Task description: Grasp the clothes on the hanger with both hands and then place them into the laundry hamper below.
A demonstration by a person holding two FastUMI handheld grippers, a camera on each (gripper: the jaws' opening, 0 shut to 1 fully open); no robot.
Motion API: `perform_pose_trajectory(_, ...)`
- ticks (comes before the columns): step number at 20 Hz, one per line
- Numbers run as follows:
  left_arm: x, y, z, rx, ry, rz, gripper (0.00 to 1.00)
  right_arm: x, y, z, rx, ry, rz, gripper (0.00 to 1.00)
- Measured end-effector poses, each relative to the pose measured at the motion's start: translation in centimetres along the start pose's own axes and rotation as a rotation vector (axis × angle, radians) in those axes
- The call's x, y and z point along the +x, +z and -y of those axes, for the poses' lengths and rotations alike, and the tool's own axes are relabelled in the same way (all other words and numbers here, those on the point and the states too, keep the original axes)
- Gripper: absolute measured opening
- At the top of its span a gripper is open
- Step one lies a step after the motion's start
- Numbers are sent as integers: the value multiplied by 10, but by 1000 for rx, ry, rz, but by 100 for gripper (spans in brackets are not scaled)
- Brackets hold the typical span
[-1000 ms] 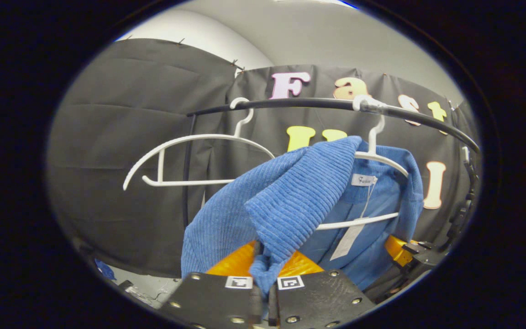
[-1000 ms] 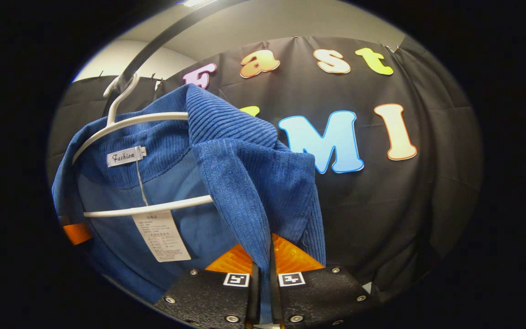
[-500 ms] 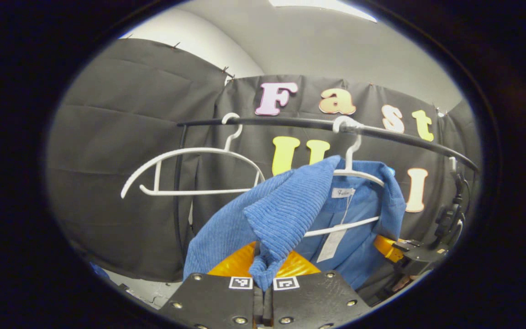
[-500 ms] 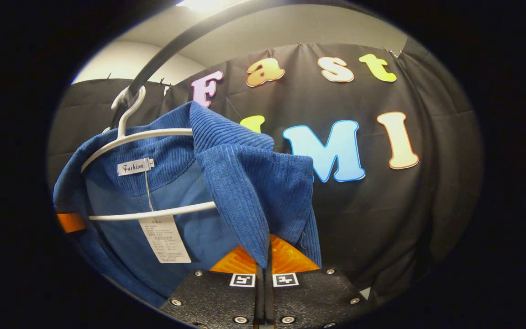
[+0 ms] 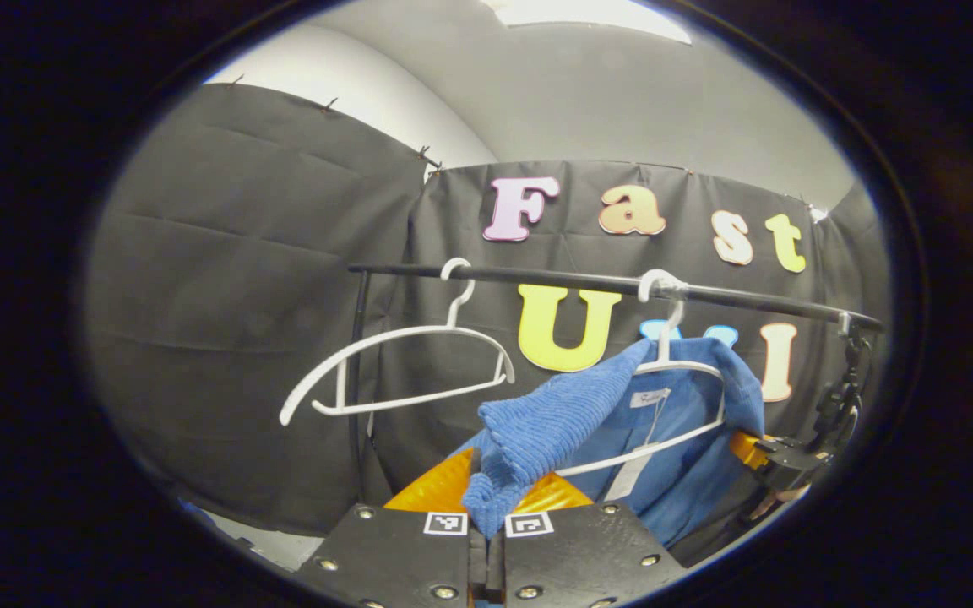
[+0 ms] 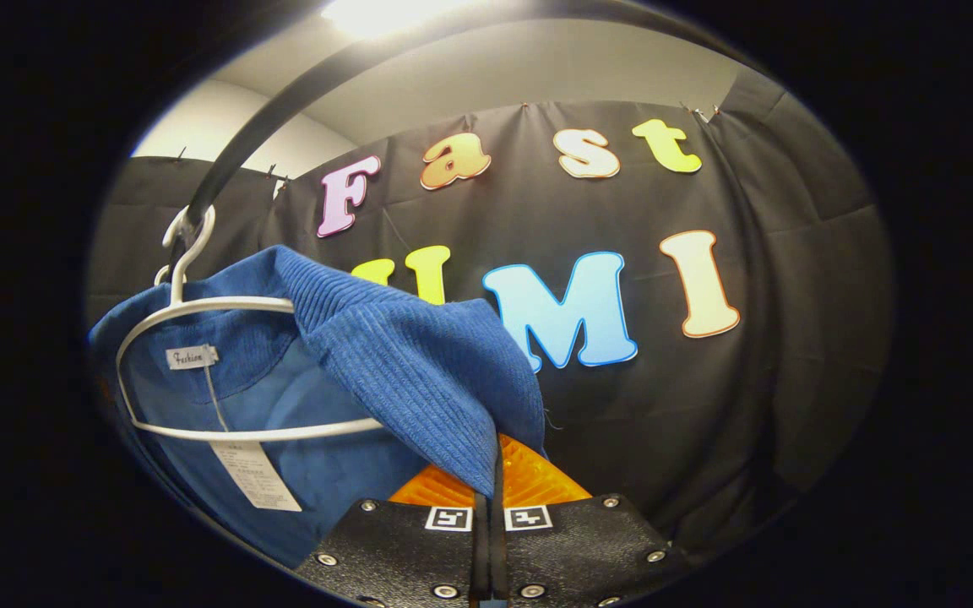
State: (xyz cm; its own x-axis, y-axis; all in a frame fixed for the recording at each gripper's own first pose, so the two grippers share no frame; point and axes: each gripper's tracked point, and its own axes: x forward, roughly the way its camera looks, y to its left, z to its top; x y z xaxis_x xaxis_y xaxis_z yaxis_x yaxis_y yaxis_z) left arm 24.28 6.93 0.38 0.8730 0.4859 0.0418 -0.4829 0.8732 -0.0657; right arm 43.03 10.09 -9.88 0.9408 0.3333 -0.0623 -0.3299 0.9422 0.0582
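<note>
Left gripper view shows the blue corduroy garment [image 5: 622,422] draped on a white hanger [image 5: 679,371] that hooks over the black rail [image 5: 554,279]. Your left gripper [image 5: 486,523] pinches a bunched fold of the garment's near shoulder between both fingers, which are pressed together on the cloth. A second, bare white hanger [image 5: 402,371] hangs on the same rail, to the left of the loaded one in this view. Your other gripper [image 5: 778,456] appears at the garment's far edge.

Right gripper view shows the garment [image 6: 402,371] on its hanger [image 6: 199,371], with the neck label [image 6: 191,357] and a paper tag [image 6: 254,477] visible inside. Your right gripper [image 6: 489,507] clamps the garment's edge, both fingers closed on the cloth
</note>
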Motion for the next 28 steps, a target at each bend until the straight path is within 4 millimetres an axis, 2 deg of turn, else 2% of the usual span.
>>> perform_pose_trajectory(6, 19, 25, -27, 107, 9, 35, 1, 19, 31, 22, -20, -84, 134, 0)
perform_pose_trajectory(8, 24, 30, -32, 156, -3, 36, 1, 23, 37, 21, -28, -98, 170, 0)
perform_pose_trajectory(14, 39, 43, -38, 298, -68, 45, 1, 40, 36, 20, -26, -112, 191, 0)
perform_pose_trajectory(19, 59, 48, -46, 297, -154, 26, 2, 50, 35, 16, -51, -109, 216, 0)
perform_pose_trajectory(25, 88, 29, -51, 391, -302, -41, 2, 55, 35, 14, -20, -75, 249, 0)
perform_pose_trajectory(28, 102, -2, -63, 344, -322, -127, 1, 66, 24, 20, -22, -93, 219, 0)
